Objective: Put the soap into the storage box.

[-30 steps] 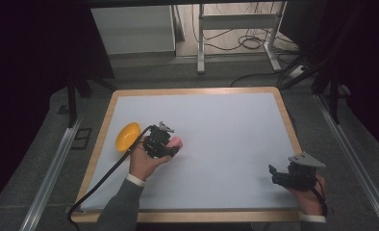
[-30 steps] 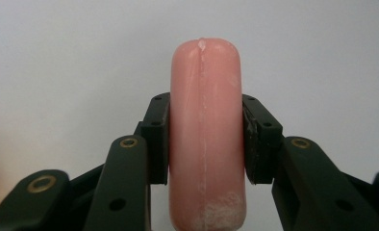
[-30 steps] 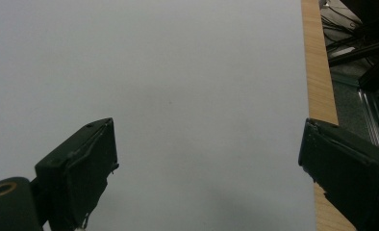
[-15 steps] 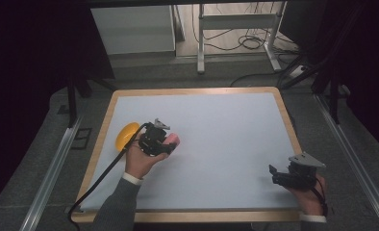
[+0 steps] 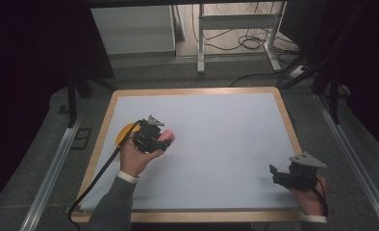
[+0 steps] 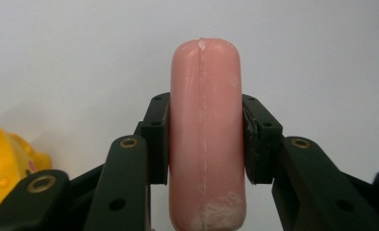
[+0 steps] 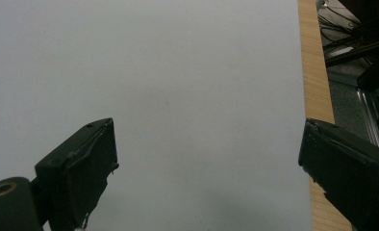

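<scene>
Gripping: the left claw [image 6: 206, 139] is clamping a pink sausage [image 6: 206, 130], both pads pressing on its sides, the rounded end sticking out past the jaws.
Left claw, high view: the left claw [image 5: 151, 136] is hanging over the left part of the surface [image 5: 216, 120], with the sausage [image 5: 166, 139] poking out toward the right.
Sausage: it is being held in the claw above the white sheet, with pale scuffs showing near its lower end.
Yellow toy: a yellow toy [image 5: 125, 132] is lying just beside the left claw, near the surface's left edge; in the left gripper view the toy [image 6: 7, 168] is showing at the lower left.
Right claw: the right claw [image 7: 207, 168] is standing wide with nothing between its jaws.
Right claw, high view: the right claw [image 5: 279, 174] is resting near the front right corner, well apart from the sausage.
</scene>
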